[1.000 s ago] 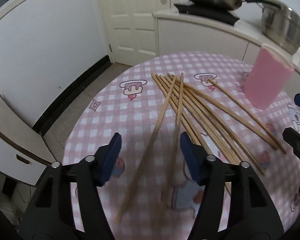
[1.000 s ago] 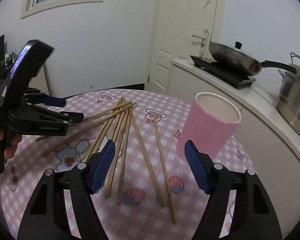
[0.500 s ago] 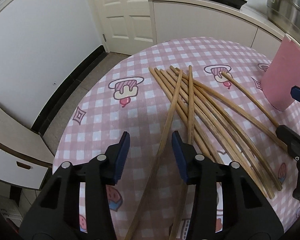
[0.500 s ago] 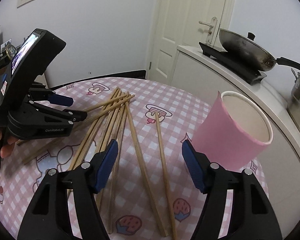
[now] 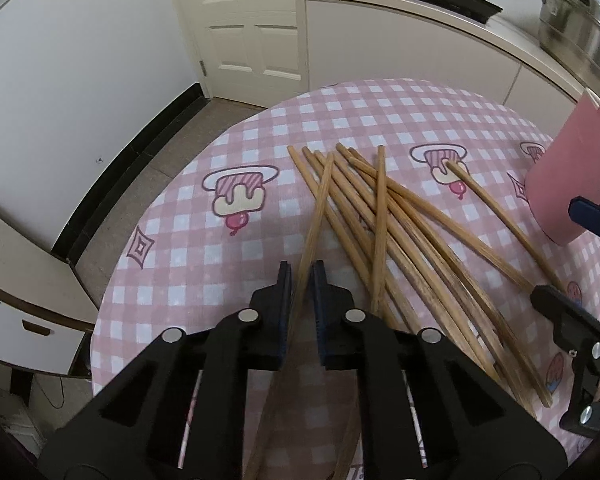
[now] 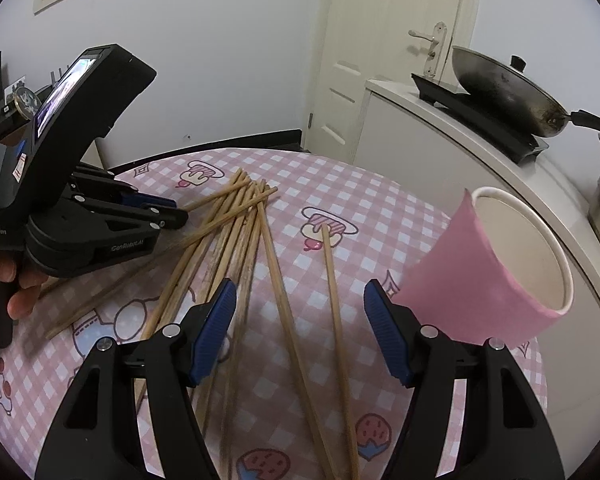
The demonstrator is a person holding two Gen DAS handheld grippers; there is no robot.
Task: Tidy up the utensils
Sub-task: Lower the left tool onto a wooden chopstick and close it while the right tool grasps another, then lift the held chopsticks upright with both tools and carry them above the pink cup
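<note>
Several wooden chopsticks (image 5: 400,232) lie fanned out on the pink checked round table (image 5: 180,240). My left gripper (image 5: 301,276) is closing its jaws, and its blue pads press on the leftmost chopstick (image 5: 320,208), which runs between them. In the right wrist view the left gripper (image 6: 178,211) sits at the left, held by a hand (image 6: 16,280). My right gripper (image 6: 300,300) hangs open over two separate chopsticks (image 6: 332,288), touching neither. A pink paper cup (image 6: 480,272) stands empty just right of its right finger.
A counter behind the table carries a wok on a black stove (image 6: 504,96) and a steel pot (image 5: 580,24). A white door (image 5: 252,32) is at the back. A white drawer unit (image 5: 28,320) stands left of the table's edge.
The left jaws narrowed from wide open onto one chopstick. Both grippers moved forward and lower over the table, and the cup now looms closer to the right gripper.
</note>
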